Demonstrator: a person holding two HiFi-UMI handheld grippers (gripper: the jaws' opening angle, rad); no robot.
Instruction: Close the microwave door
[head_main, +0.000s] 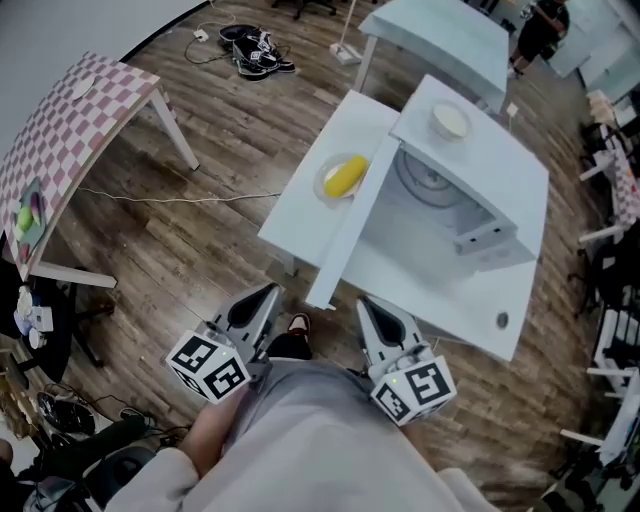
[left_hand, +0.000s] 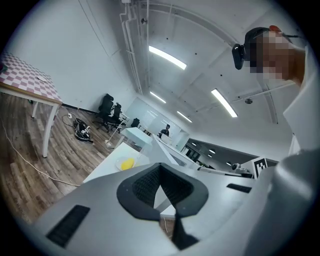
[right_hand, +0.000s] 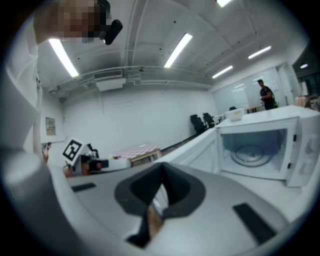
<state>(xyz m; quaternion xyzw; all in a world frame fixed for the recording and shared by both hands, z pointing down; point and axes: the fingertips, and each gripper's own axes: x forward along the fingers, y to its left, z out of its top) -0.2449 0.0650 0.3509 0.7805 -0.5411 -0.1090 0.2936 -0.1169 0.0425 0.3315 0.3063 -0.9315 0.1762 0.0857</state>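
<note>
1. White table (head_main: 300, 215). Carries the microwave, with a plate beside it.
2. Microwave (head_main: 490, 170). Stands on the table, cavity facing the person, turntable visible inside.
3. Microwave door (head_main: 345, 245). Swung wide open, free edge toward the person, standing between the cavity and the plate. Not yet touched.
4. Left gripper (head_main: 270, 292). Held low near the person's body, well apart from the door. Jaws pressed together, nothing between them.
5. Right gripper (head_main: 366, 303). Same low position, nearer the door's free edge. Jaws pressed together, nothing between them.
6. Plate (head_main: 322, 187). On the table just beside the door's outer face, holding a yellow food item (head_main: 346, 176).
7. Small bowl (head_main: 450, 122). Sits on the microwave's top.

Hazards, as judged:
- Narrow closed jaw tips may skid off the smooth door panel if the push lands at a slant.
- A push near the hinge has little leverage, so the door may stop short of latching.
- A hard shove could slam the door, shifting the microwave and jolting the bowl.
- A left-side approach risks clipping the plate.
</note>
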